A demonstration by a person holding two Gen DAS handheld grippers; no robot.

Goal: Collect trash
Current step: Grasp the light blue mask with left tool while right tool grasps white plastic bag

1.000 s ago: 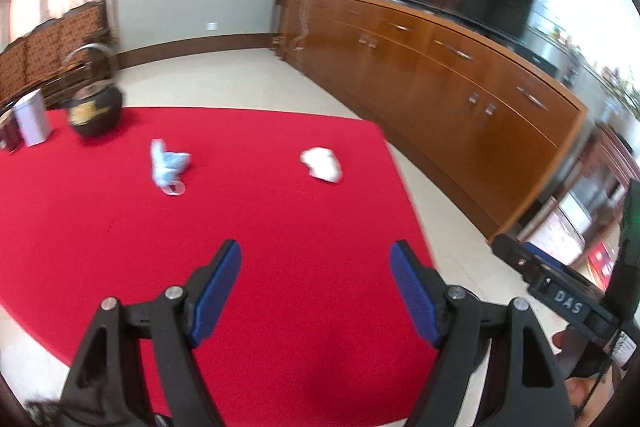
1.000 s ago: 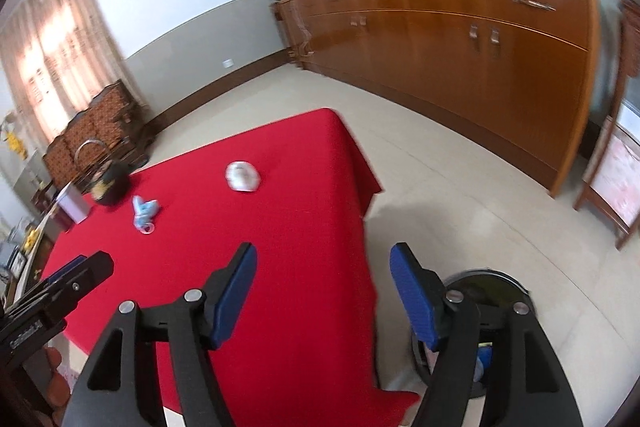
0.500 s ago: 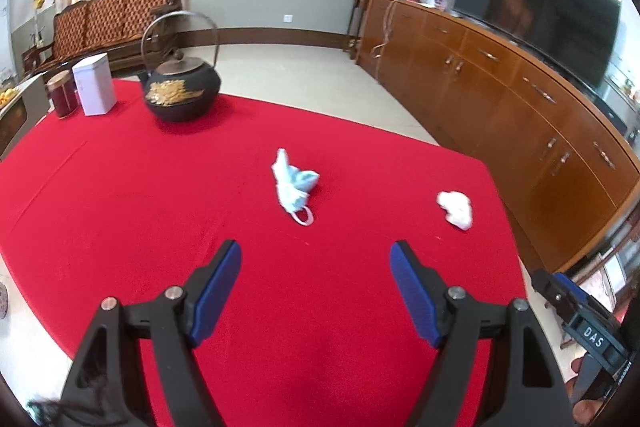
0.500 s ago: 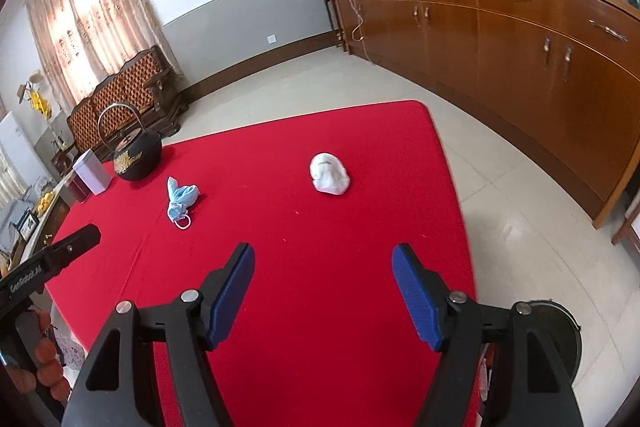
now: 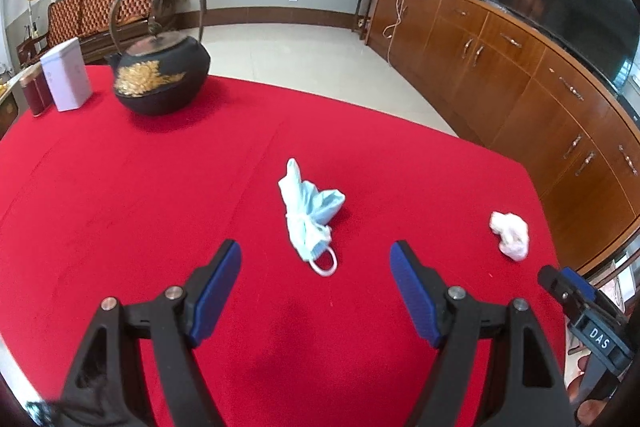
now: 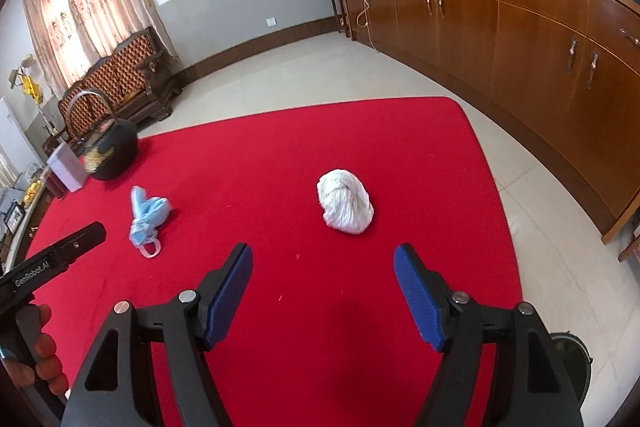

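A crumpled light-blue face mask [image 5: 310,213] lies on the red tablecloth [image 5: 140,195], just ahead of my open, empty left gripper [image 5: 316,263]. It also shows in the right wrist view [image 6: 147,219]. A crumpled white tissue [image 6: 346,201] lies ahead of my open, empty right gripper [image 6: 323,265]; in the left wrist view it is the white wad [image 5: 510,235] at the right. Both grippers hover above the cloth, apart from the trash.
A black iron kettle [image 5: 160,75], a white tin [image 5: 66,75] and a dark red jar [image 5: 34,95] stand at the table's far left. A wooden sideboard [image 6: 540,39] runs along the right wall. A dark round bin [image 6: 570,363] sits on the floor at bottom right.
Both grippers have swung left and moved in over the table. The mask now sits centred before the left gripper, the tissue before the right. Both stay open.
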